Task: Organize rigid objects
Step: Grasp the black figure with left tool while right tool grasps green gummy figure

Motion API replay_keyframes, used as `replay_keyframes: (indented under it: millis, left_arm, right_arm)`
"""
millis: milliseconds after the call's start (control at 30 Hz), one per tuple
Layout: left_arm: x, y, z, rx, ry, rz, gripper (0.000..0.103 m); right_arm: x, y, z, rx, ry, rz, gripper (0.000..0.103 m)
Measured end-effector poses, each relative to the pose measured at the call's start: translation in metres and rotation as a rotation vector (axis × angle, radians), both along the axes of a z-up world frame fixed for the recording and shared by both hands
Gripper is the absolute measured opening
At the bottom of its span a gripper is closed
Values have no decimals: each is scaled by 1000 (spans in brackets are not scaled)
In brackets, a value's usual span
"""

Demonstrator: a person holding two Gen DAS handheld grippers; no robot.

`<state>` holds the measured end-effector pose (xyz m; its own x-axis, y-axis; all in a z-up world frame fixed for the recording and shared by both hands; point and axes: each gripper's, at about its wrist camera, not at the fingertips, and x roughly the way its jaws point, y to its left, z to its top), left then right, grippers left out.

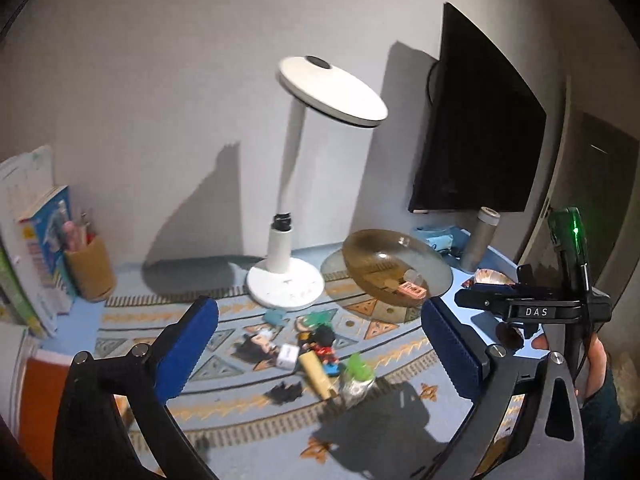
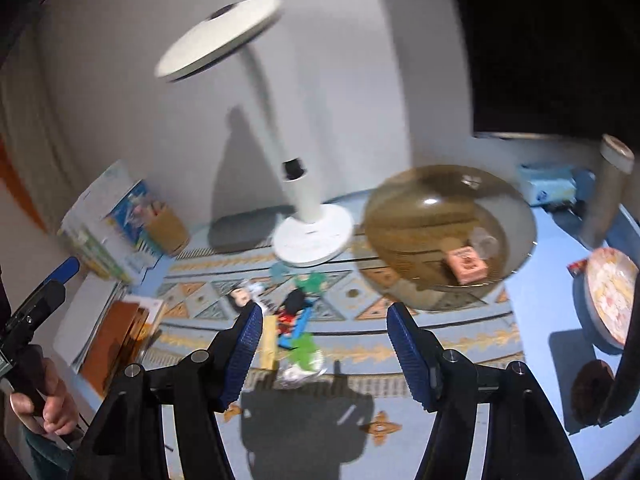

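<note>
there was one white desk lamp [image 1: 296, 200], one amber glass bowl [image 1: 396, 268] at two o'clock, one white die [image 1: 287, 356] — and two dark-haired figurines [image 1: 256, 346] [image 1: 320, 344] at centre.

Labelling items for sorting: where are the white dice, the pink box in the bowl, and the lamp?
white dice [image 1: 287, 356], left wrist view, its front face.
pink box [image 2: 467, 265], right wrist view, its top face.
lamp [image 1: 285, 285], left wrist view, its round base.
</note>
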<state>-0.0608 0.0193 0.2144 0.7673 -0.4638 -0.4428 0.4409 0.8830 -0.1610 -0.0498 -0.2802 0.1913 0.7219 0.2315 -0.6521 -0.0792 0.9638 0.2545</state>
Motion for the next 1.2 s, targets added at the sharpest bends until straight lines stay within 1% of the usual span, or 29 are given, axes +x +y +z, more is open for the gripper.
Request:
replay_keyframes:
  millis: [67,133,200,233,267,400,500,600,667,767,800,867,900,933,1000,1033,1067,1100,1133,1167,1200]
  left_arm:
    - [-2,10,-8,-2,11,9,102]
    - [2,19,-23,-11,47,16,102]
    - [13,24,-48,-1,122,37,101]
    - [15,25,-56,4,146,39,101]
    - [22,25,-72,5,192,37,101]
    - [40,21,-121,18,316,24,101]
    - [55,8,-161,59,405,5,100]
    - [64,-4,-187,89,454,-10,100]
    - [70,-12,-196,108,469,-17,100]
    - [74,-23,-204,140,460,-29,99]
    - [75,-26,-205,155,457,-29,97]
    - [78,-31,-206,177,452,-31,93]
    - [79,-34,-206,188,447,-33,87]
    - [82,-35,-207,192,448,-36,85]
    - [85,-37,-207,194,446,-34,85]
    - [87,-39,-207,194,444,-35,85]
    - [88,-39,-207,194,444,-36,81]
    - [89,-40,-207,200,439,-35,76]
    - [91,-42,-207,204,436,-35,73]
    - [92,-44,-207,206,435,-38,71]
    - [93,-46,-207,208,428,-41,64]
  right_arm:
    - [0,15,-2,-12,3,22,63]
    - [1,28,-8,-12,15,43,63]
    - [3,34,-18,-14,35,51,63]
    - [5,36,-24,-15,47,54,63]
    - [8,39,-32,-15,65,58,63]
    - [24,44,-70,-27,148,67,63]
    - [37,48,-102,-51,215,68,63]
    - [49,56,-127,-92,257,73,63]
    - [55,61,-136,-113,265,80,63]
    - [64,67,-142,-136,259,84,63]
    - [67,68,-144,-147,257,83,63]
    - [73,70,-147,-159,258,79,59]
    - [75,71,-149,-158,257,82,57]
    - [78,71,-151,-156,259,85,55]
    - [83,73,-157,-155,265,91,52]
    - [85,74,-159,-154,270,93,48]
    - [85,75,-160,-152,271,94,44]
    - [86,75,-162,-151,271,96,44]
    - [87,76,-162,-154,267,93,40]
    - [87,76,-163,-162,263,88,38]
    - [87,77,-163,-168,257,86,35]
